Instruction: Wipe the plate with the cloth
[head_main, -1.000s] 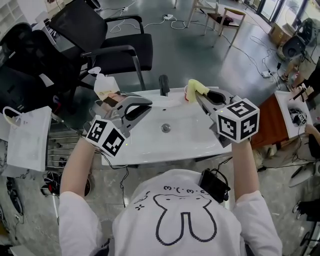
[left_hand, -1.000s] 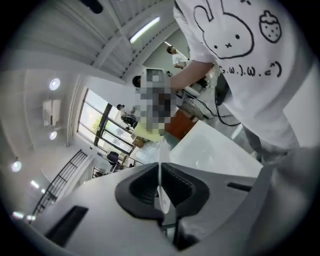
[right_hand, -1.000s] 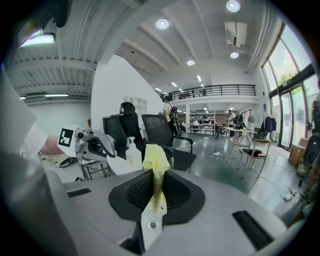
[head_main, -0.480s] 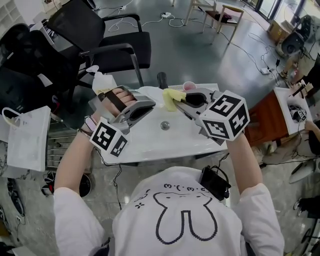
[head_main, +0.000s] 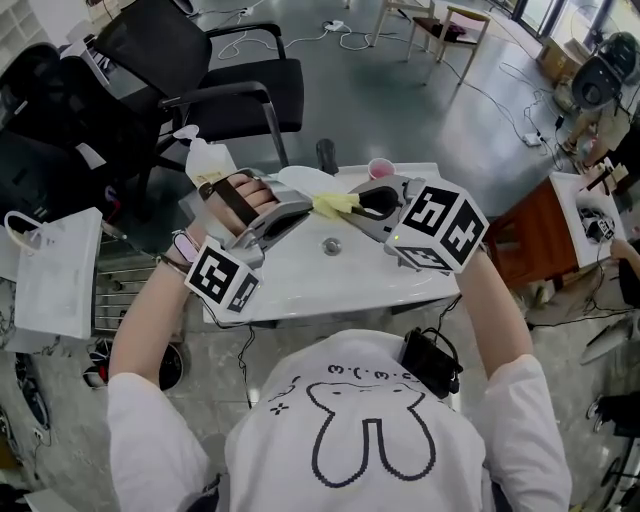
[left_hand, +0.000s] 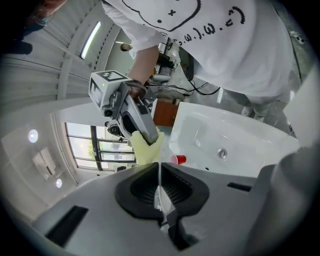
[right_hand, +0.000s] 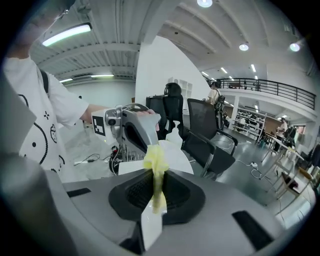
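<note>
As seen from above, plate (head_main: 300, 180): white, stands on edge over the back of the sink, tilted toward the right gripper; shows in the left gripper view only as a thin pale line running up between the pads
Left gripper (head_main: 290, 208): pinches the plate's rim, jaws all but together with only the thin plate between them, pads pressed on both faces
Right gripper (head_main: 352, 205): clamps a bunched fold of the cloth, jaws drawn in tight on it, tip aimed at the left gripper
Cloth (head_main: 333, 205): yellow, sticks out past the right gripper's pads and meets the plate's face close to where the left gripper grips the rim
Sink (head_main: 340, 280): white basin with a round drain, lies beneath both grippers
Cup (head_main: 380, 168): red, sits on the sink's back ledge, apart from the plate
Tap (head_main: 326, 155): dark, upright, just behind the plate
Bottle (head_main: 205, 158): pale pump bottle at the sink's back left corner
Chair (head_main: 230, 90): black, stands beyond the sink on the grey floor
</note>
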